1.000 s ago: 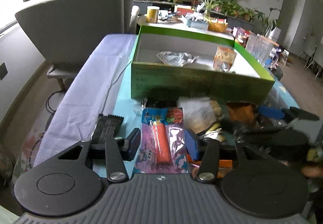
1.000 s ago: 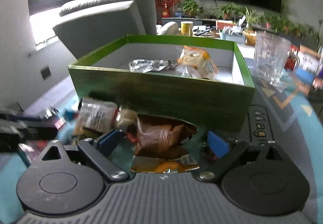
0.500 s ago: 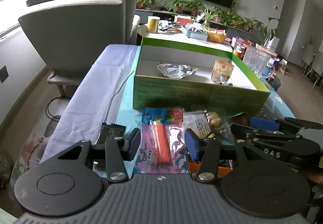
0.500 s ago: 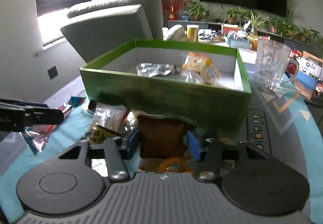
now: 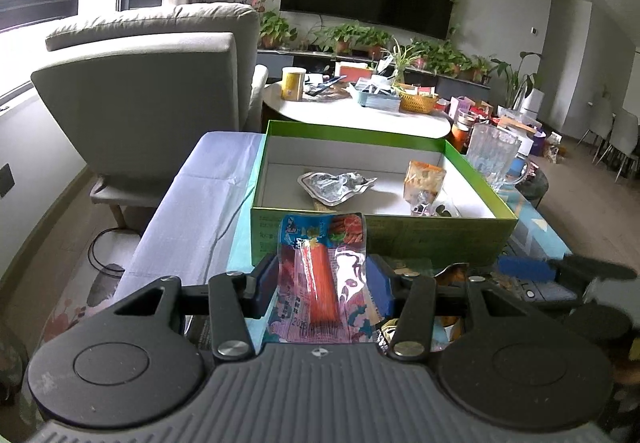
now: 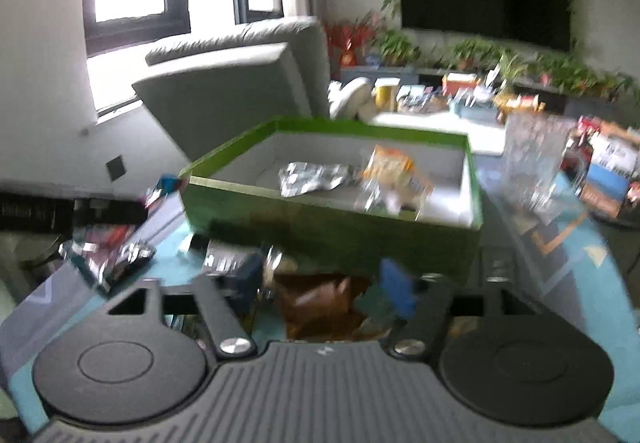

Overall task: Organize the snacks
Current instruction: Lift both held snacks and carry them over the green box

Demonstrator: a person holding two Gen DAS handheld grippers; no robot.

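My left gripper (image 5: 322, 285) is shut on a pink sausage snack packet (image 5: 320, 279) and holds it up in front of the green box (image 5: 380, 231). The box holds a silver foil packet (image 5: 334, 185) and an orange snack bag (image 5: 424, 183). My right gripper (image 6: 322, 289) is shut on a brown snack bag (image 6: 316, 299), lifted before the box's near wall (image 6: 340, 227); this view is blurred. The right gripper's blue fingertip also shows in the left wrist view (image 5: 524, 269). The left gripper with its packet (image 6: 108, 255) shows at the left of the right wrist view.
More snack packets (image 6: 224, 255) lie on the teal mat in front of the box. A glass mug (image 5: 494, 155) stands right of the box. A grey armchair (image 5: 160, 95) and a cluttered white table (image 5: 360, 111) stand behind.
Both grippers have closed on their packets and lifted them off the mat. Both cameras now look down into the box from higher up.
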